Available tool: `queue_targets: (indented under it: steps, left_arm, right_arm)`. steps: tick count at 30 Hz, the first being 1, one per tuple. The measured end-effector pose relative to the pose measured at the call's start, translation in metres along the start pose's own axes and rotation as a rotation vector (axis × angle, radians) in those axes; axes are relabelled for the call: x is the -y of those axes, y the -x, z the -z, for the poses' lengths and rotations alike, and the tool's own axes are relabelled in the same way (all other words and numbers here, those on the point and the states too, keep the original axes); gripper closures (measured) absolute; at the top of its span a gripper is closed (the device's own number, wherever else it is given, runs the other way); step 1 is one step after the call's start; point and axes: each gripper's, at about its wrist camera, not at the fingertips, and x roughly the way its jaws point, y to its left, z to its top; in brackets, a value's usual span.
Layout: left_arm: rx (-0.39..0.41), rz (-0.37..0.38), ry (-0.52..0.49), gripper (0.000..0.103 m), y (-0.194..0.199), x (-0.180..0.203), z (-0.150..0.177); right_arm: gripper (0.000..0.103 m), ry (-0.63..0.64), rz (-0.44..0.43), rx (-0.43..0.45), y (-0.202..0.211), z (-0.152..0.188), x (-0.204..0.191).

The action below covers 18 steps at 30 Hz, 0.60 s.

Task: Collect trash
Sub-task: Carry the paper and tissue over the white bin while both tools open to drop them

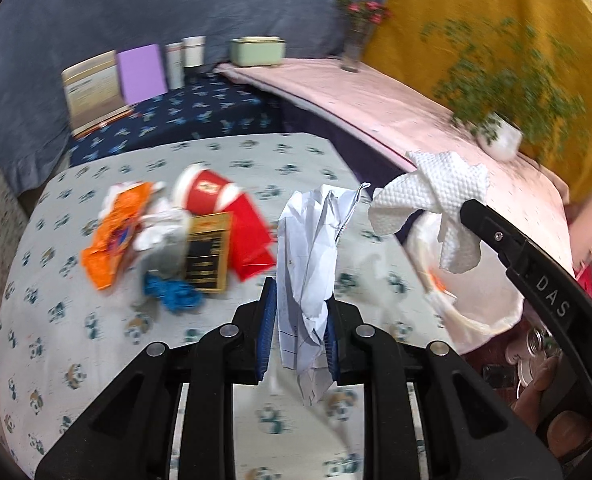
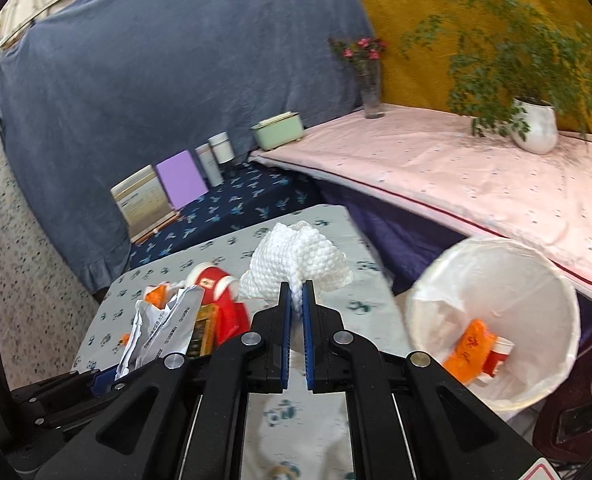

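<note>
My left gripper [image 1: 300,300] is shut on a crumpled white paper [image 1: 315,248] and holds it above the patterned table [image 1: 96,340]. My right gripper [image 2: 295,292] is shut on a white paper towel [image 2: 296,258], also lifted; the towel also shows in the left wrist view [image 1: 435,196]. A pile of trash lies on the table: an orange wrapper [image 1: 114,232], a red paper cup [image 1: 206,194], a red packet [image 1: 252,236], a gold-black box [image 1: 208,256] and a blue scrap [image 1: 172,294]. A white-lined trash bin [image 2: 491,320] stands right of the table, holding an orange wrapper [image 2: 469,350] and a cup.
A pink-covered bench [image 2: 455,184] runs behind the bin with a potted plant [image 2: 535,124], a flower vase [image 2: 369,84] and a green box [image 2: 278,130]. Books and canisters [image 2: 176,184] stand on a dark blue surface behind the table.
</note>
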Motion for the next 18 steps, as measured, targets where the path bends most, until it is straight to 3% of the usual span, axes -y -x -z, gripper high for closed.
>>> queue_targets:
  steps: [18]
  left_arm:
    - [-0.043, 0.102, -0.219, 0.082, -0.039, 0.126, -0.002]
  right_arm:
    - [0.098, -0.175, 0.159, 0.03, 0.03, 0.016, 0.129]
